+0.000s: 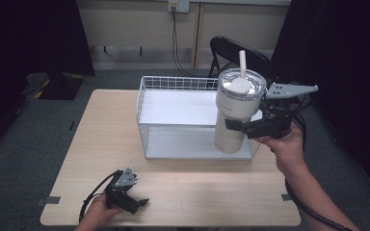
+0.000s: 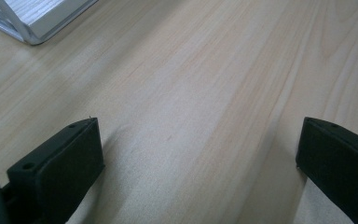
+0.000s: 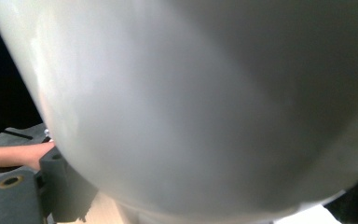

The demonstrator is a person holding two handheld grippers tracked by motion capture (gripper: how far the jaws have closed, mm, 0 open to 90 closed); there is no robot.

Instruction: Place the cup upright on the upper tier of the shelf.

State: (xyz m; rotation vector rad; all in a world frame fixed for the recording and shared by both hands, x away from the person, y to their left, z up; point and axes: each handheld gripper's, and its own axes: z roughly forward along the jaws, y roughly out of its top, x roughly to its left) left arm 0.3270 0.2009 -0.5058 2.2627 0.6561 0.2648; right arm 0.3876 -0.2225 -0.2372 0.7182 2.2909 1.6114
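Right now I'm holding the tumbler (image 1: 233, 113) upright over the near right corner of the wire basket (image 1: 173, 83) on the tabletop (image 1: 106, 139), my right tool (image 1: 238, 126) pinching its lower body from the right; my left tool (image 1: 137, 202) is resting spread, well apart.

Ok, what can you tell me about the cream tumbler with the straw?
The tall cream tumbler looks like coated metal, tapering to a narrower base, with a clear glossy lid and a white straw rising from it. It stands upright, gripped at mid-body by the right hand-held gripper, over the near right corner of the white wire basket. Whether its base rests on the basket floor cannot be told. In the right gripper view its pale wall looms close.
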